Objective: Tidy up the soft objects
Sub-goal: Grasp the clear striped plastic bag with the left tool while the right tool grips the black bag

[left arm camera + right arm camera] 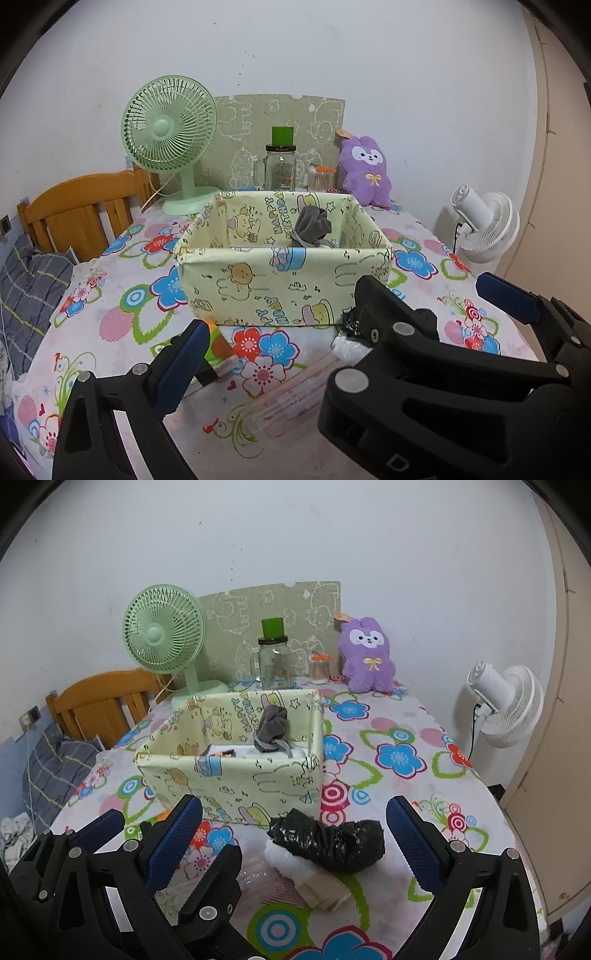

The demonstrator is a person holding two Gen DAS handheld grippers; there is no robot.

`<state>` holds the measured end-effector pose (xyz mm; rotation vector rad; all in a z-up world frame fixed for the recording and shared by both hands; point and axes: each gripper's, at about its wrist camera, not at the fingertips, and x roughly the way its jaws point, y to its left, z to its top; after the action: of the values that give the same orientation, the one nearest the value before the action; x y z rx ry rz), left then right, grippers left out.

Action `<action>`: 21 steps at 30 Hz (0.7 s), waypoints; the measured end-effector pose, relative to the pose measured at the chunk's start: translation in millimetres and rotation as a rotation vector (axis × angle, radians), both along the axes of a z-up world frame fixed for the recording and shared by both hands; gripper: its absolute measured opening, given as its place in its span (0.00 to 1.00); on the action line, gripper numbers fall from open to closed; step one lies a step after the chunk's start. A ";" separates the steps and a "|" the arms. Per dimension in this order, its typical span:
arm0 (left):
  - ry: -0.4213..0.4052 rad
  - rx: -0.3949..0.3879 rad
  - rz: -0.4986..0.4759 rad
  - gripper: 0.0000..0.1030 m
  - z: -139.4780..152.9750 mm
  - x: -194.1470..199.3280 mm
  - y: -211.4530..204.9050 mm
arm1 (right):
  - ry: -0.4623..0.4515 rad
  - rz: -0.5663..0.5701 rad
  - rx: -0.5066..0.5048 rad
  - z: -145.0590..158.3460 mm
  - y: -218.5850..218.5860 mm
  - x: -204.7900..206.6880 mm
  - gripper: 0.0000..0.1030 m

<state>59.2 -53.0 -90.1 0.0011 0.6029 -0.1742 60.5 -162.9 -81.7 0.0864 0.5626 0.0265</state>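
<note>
Two grippers in play, both wide open, neither holding anything.

Left wrist view: left gripper (pixel 369 314) hovers low over the floral tablecloth (pixel 122 295), jaws spread. One printed fabric box (pixel 280 288) sits straight ahead; one grey pouch (pixel 312 225) leans against its far wall inside. Near the left finger lies one small orange-and-green packet (pixel 219 347), beside the pad; contact cannot be told. The other gripper's black frame covers most of the right foreground, with a sliver of the black plastic bundle (pixel 349 319) showing behind it. At the back: one green desk fan (pixel 170 140), one glass jar (pixel 279 166), one purple plush (pixel 365 170). One white fan (pixel 484 225) stands off the table's right side.

Right wrist view: right gripper (pixel 295 834) open, with the black plastic bundle (pixel 332 843) lying between its fingers, untouched. One white soft piece (pixel 284 856) and one beige folded piece (pixel 325 893) lie against the bundle's near side. The box (pixel 236 775) stands just behind; pouch (pixel 271 723) plus some flat white items inside, count unclear.

Step, judged: pick-up of the bundle, pre-grasp. Next move likely calls for lowering, closing on the bundle's middle, lifting over the near wall. Crinkly film may slip; the white piece may drag along.
</note>
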 end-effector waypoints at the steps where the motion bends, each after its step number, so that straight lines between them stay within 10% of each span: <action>1: 0.001 -0.001 0.002 0.96 -1.6 0.1 -0.1 | 0.000 -0.002 0.002 -2.5 -0.4 -0.4 0.98; 21: 0.146 0.003 -0.005 0.95 -44.5 27.3 -7.0 | 0.089 -0.009 -0.022 -44.7 -6.0 28.2 0.93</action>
<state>86.4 -60.0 -134.6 -0.0068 0.7488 -0.1796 88.7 -168.8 -126.4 0.0691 0.6511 0.0078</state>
